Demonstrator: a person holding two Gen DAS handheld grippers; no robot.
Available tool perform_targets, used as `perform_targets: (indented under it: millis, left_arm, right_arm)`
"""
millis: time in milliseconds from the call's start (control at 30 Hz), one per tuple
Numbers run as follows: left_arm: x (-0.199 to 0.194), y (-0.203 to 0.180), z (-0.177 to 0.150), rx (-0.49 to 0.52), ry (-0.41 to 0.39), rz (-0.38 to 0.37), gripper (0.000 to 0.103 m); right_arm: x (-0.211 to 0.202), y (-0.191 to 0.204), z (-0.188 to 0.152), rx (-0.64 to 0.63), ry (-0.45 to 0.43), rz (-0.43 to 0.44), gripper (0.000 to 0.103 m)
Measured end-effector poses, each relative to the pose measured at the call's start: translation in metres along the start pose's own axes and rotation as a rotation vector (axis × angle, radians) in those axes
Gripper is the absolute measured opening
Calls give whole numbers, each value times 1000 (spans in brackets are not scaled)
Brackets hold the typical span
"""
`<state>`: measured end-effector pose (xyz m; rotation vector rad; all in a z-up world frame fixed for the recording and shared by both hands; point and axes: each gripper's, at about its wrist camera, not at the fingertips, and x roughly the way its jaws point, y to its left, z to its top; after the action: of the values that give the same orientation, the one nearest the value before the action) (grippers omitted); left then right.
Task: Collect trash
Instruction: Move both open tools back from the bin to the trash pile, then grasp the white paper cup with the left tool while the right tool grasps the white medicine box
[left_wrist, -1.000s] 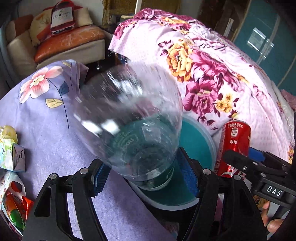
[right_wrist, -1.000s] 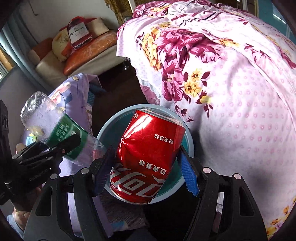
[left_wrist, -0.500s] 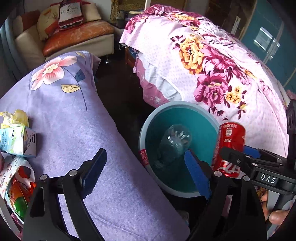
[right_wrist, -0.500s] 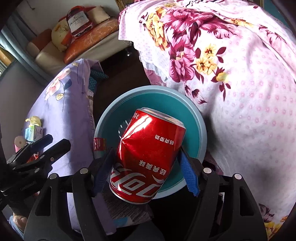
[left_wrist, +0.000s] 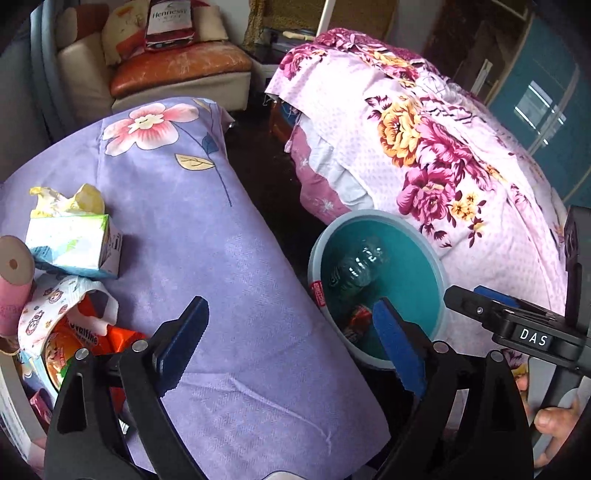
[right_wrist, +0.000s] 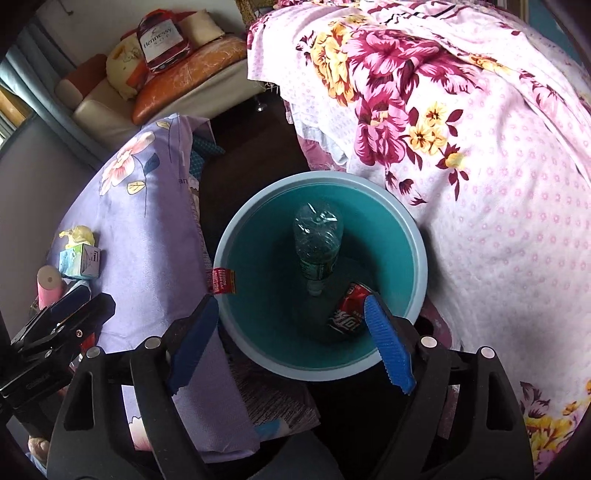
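Since a second ago: bottle (right_wrist: 317, 248) and red can (right_wrist: 349, 314) both dropped from grippers into teal bin (right_wrist: 419, 258); bottle neck-down, can beside it at bottom. Right gripper (right_wrist: 291, 341) above bin, jaws opening, nothing between. Left gripper (left_wrist: 290, 345) over purple sheet (left_wrist: 229, 266), jaws opening, empty. Tissue box (left_wrist: 74, 245), snack bag (left_wrist: 70, 332) on sheet, well apart from bin.
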<state>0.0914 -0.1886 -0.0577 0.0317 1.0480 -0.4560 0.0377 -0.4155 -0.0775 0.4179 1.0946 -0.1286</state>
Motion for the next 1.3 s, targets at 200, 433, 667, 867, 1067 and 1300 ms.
perform_targets:
  millis: [200, 433, 667, 867, 1067, 1300]
  left_arm:
    - [-29, 31, -14, -55, -27, 0, 92]
    - [-66, 75, -35, -124, -65, 26, 94]
    - [-101, 127, -58, -206, -92, 61, 94]
    - [-128, 172, -80, -263, -112, 119, 94]
    - [-146, 220, -104, -325, -106, 192, 94]
    - [-158, 277, -134, -433, -90, 266, 94]
  right_arm:
    - [-13, 36, -10, -63, -8, 8, 80]
    - [-27, 86, -22, -145, -18, 26, 81]
    - [-33, 131, -37, -211, -2, 51, 81]
    - [-35, 169, -51, -269, 12, 60, 81]
    - [-24, 207, -66, -343, 60, 75, 81]
    - [-14, 247, -80, -417, 107, 89, 81]
